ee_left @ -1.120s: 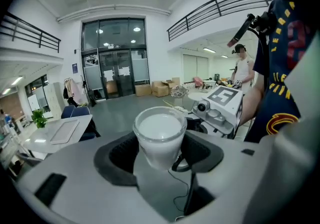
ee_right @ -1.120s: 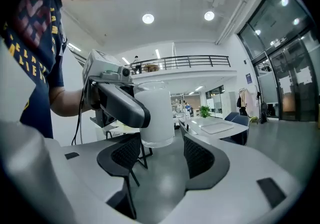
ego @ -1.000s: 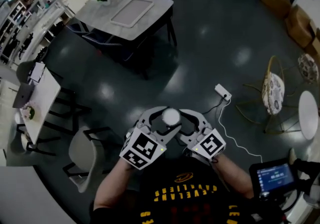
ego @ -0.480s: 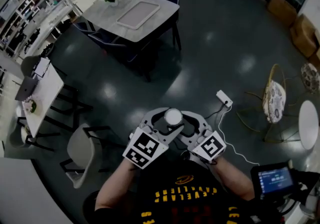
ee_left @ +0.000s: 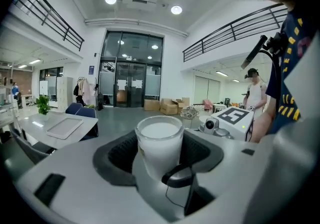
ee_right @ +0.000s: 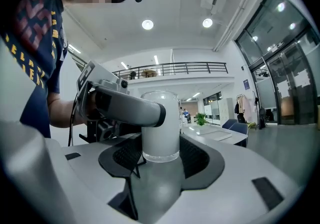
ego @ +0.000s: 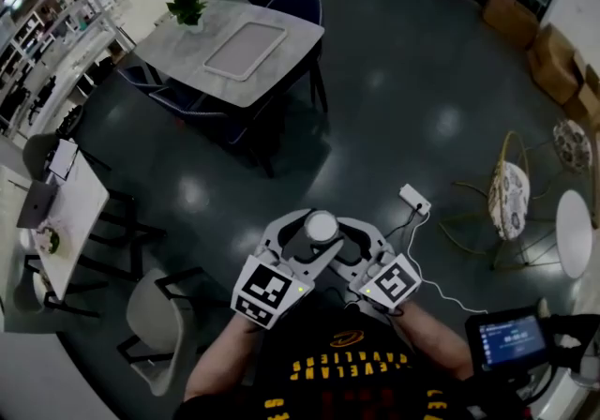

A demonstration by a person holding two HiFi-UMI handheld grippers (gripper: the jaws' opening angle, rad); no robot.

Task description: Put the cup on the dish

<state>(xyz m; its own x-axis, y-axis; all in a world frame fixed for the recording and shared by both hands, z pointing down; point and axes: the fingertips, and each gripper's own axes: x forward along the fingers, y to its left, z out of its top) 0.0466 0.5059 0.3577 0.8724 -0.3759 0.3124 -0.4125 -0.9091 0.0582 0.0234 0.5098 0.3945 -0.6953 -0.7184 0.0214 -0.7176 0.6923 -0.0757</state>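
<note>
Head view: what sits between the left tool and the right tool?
A frosted white glass cup, held in mid-air. The left tool grips it; the right tool, jaws just closing, clasps it too. Both gripper views show it.

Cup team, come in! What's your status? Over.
Left gripper shut on cup. Right gripper jaws just been closing, cup between them. Cup up over floor. No dish in view.

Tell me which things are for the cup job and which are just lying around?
For the job: cup, gripped by the left gripper and by the right gripper, whose jaws have just been closing round it; white tray, maybe the dish.
Just lying about: potted plant, power strip, laptop, cardboard boxes.
</note>
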